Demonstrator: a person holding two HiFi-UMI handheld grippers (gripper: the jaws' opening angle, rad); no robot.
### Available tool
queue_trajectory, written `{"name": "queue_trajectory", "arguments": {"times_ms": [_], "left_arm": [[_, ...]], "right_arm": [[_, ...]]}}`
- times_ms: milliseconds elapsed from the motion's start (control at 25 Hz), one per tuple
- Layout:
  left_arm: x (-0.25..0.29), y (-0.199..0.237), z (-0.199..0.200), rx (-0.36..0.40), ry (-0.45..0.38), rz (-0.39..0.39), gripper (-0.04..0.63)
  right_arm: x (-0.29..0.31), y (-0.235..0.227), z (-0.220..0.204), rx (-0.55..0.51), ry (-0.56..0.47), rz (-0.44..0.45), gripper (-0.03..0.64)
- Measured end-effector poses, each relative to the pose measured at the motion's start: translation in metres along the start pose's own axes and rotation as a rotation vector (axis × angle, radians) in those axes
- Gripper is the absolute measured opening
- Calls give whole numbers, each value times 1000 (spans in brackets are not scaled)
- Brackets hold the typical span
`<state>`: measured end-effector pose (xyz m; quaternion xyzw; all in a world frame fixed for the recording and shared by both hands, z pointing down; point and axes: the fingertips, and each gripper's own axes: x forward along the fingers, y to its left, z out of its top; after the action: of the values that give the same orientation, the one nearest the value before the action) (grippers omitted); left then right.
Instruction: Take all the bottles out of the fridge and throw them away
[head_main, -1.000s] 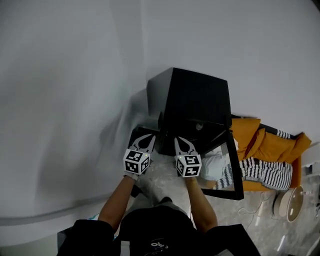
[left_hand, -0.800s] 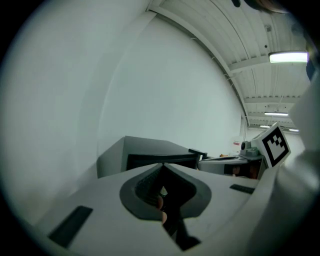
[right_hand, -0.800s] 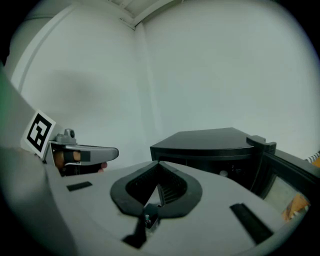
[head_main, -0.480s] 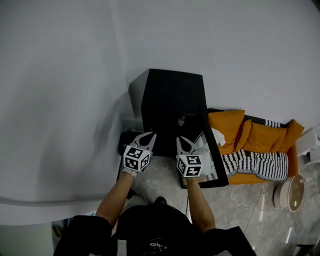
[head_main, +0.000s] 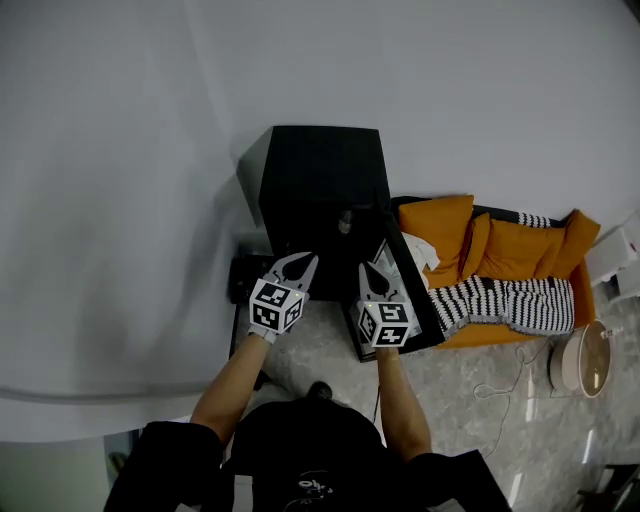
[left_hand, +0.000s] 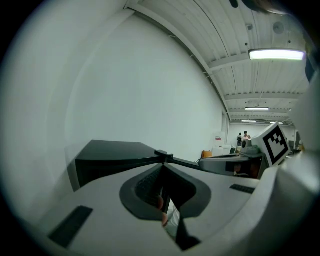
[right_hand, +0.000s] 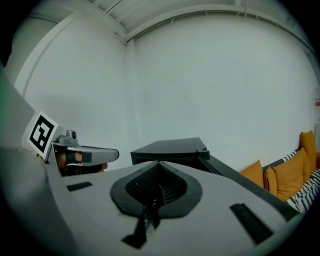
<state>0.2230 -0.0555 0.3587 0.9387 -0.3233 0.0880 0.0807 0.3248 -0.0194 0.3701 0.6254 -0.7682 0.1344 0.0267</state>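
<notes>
Two hand-held tools meet a black fridge (head_main: 320, 180) set against a white wall (head_main: 130, 150), seen from above the person's head. At left, a low dark box (head_main: 245, 282) lies on the floor just beside the fridge's near left corner. The left tongs (head_main: 303, 264) hang in front of the fridge with their tips together and nothing between them. The right tongs (head_main: 370, 272), close alongside, are likewise closed and empty, and both point roughly level toward the cabinet. The fridge door (head_main: 428, 318) stands swung open to the right, its near edge just right of the right tongs. No bottle can be made out in any view, and the inside of the fridge is not shown. Farther right, orange cushions (head_main: 510, 250) and a striped blanket (head_main: 505, 305) fill a sofa along the wall, and a round white object (head_main: 583, 368) rests on the grey stone floor (head_main: 470, 400)
</notes>
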Motion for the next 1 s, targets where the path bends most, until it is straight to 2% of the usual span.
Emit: {"name": "queue_trajectory", "arguments": {"times_ms": [560,800,1000], "left_arm": [[-1,-19,3,27,3,-25,0],[-4,0,-1,21,9,-39,0],[-14,35,7,16,-18,-55,0]], "right_arm": [[-17,-13,-1,8,-8,-40,8],[-2,0,-7,9,6,-49,8],[23,17,-4,27,8,-75,8]]}}
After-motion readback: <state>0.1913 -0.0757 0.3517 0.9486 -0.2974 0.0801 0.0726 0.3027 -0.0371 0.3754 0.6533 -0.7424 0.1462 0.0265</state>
